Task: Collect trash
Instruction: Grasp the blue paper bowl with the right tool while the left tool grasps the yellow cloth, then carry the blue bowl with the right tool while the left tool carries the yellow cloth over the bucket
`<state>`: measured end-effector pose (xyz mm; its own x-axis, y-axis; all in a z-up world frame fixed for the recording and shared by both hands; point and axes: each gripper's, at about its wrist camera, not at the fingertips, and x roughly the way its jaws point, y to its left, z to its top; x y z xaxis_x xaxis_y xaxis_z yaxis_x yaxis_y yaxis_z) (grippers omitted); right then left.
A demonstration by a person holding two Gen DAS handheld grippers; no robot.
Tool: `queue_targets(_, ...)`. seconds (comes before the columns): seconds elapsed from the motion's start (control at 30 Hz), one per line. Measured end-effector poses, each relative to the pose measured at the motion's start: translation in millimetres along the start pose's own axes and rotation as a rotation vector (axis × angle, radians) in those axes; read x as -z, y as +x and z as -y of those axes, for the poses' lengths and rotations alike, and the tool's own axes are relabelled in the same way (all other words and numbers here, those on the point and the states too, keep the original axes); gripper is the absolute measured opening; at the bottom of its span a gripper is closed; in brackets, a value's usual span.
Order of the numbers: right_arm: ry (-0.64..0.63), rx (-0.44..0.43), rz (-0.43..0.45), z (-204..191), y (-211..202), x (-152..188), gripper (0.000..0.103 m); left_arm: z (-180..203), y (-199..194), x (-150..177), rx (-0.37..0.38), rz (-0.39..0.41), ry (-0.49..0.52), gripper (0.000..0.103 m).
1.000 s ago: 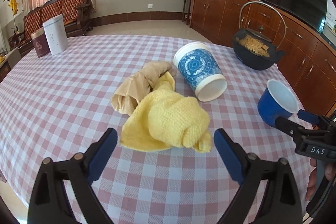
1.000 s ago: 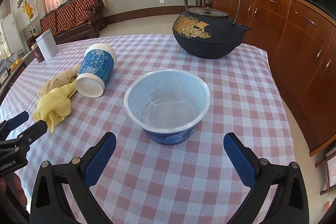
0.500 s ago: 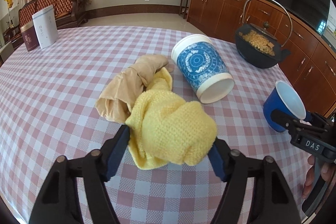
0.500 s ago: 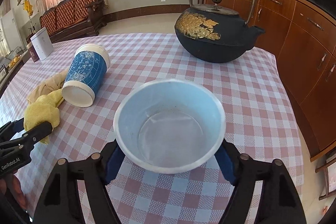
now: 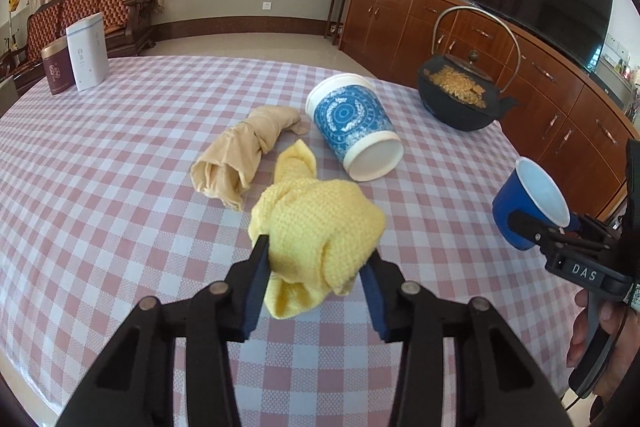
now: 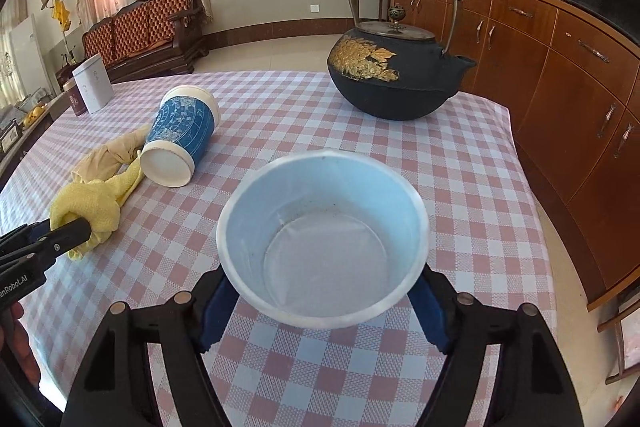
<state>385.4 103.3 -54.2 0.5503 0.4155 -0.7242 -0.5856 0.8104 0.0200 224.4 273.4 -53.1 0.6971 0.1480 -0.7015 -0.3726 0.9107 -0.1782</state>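
My left gripper (image 5: 316, 267) is shut on a yellow knitted cloth (image 5: 320, 223), lifted with one tail still trailing toward the table; the cloth also shows in the right wrist view (image 6: 92, 203). My right gripper (image 6: 320, 303) is shut on a small blue paper cup (image 6: 324, 243), white inside and empty, held above the table; the cup also shows in the left wrist view (image 5: 528, 199). A beige crumpled cloth (image 5: 244, 151) lies beside the yellow one. A blue patterned cup (image 5: 352, 125) lies on its side.
A black iron teapot (image 6: 396, 75) with gold flowers stands at the table's far right. Two tins (image 5: 76, 59) stand at the far left. The pink checked tablecloth (image 5: 120, 187) covers the round table. Wooden cabinets (image 6: 560, 67) run along the right.
Both grippers closed from open: the left onto the yellow cloth, the right onto the small blue cup. Both objects have been raised off the table.
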Motion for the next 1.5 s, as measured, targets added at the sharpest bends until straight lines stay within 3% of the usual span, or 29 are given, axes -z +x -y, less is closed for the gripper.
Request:
queue_targets(0.5,0.016,0.02,0.056,13.5,-70.2,38.4,0.078,37.7,-39.3,19.4,0.089,0.043,0.08,0.031)
queue_targets(0.87,0.07,0.068,0.112,45.6,-132.5,66.1,0.078,85.3,-69.0,34.8,0.137,0.081,0.17,0.03)
queue_targets(1.5,0.168,0.178,0.165,104.3,-227.9,129.7,0.078,185.5,-102.0,68.7,0.293,0.084,0.32,0.03)
